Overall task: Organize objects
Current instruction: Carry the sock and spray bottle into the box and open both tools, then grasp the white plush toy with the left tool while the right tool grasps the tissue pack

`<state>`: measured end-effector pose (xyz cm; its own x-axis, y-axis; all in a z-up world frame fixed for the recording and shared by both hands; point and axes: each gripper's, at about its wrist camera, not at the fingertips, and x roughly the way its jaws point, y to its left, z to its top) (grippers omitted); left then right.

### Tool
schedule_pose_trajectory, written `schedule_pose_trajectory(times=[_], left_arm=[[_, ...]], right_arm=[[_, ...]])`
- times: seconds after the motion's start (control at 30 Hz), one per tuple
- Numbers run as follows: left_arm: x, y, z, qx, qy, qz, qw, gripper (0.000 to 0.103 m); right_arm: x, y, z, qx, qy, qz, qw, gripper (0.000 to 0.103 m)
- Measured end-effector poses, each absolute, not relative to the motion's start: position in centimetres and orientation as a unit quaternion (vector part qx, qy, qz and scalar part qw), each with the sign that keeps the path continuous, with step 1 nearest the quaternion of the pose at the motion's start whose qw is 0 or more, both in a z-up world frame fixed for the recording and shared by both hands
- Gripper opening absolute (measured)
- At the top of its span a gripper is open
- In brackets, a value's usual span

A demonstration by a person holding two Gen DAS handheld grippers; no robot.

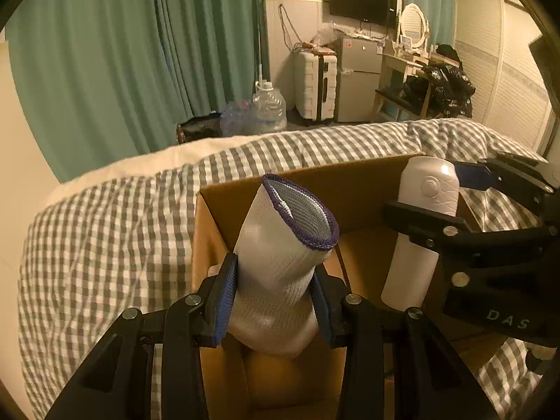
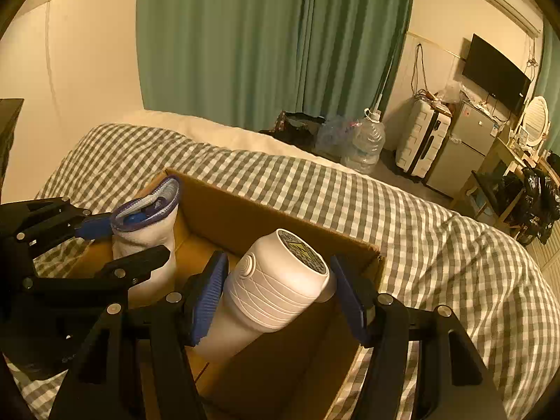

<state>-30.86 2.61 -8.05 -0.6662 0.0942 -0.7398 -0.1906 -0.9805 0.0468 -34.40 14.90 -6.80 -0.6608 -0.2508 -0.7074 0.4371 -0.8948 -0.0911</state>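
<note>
An open cardboard box [image 1: 231, 189] sits on the checked bed; it also shows in the right wrist view [image 2: 266, 210]. My left gripper [image 1: 273, 301] is shut on a white sock with a purple cuff [image 1: 280, 259], held upright inside the box at its left side; the sock also shows in the right wrist view [image 2: 147, 224]. My right gripper [image 2: 276, 290] holds a white cylindrical device [image 2: 276, 287] over the box; its left pad touches the device, while a small gap shows at the right pad. The device also shows in the left wrist view [image 1: 423, 210].
The grey-checked duvet [image 1: 105, 231] covers the bed around the box. Beyond the bed are green curtains [image 1: 140, 52], water bottles [image 1: 267, 108], a white suitcase [image 1: 315, 84], a small fridge [image 1: 358, 77], a wall TV [image 1: 362, 0] and a dressing table [image 1: 409, 59].
</note>
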Motion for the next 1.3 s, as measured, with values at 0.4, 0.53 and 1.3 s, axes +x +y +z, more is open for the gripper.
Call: schedule_pose_trajectory(times=[0.4, 0.53, 1.3], left_arm=[[-25.4, 1.4, -3.8, -0.383, 0.035, 0.917, 0.104, 0.083], [-22.7, 1.3, 0.1, -0.349, 0.038, 0.932, 0.087, 0.093], [-2.5, 0.8, 1.6, -0.318, 0.059, 0.946, -0.033, 0.101]], right_arm=[[-29.4, 17.1, 0.0, 0.326, 0.116, -0.924, 0.163, 0.082], [-25.9, 17.8, 3.4, 0.299, 0.113, -0.934, 0.162, 0.084], [-6.3, 20.6, 4.4, 0.285, 0.176, -0.921, 0.201, 0.088]])
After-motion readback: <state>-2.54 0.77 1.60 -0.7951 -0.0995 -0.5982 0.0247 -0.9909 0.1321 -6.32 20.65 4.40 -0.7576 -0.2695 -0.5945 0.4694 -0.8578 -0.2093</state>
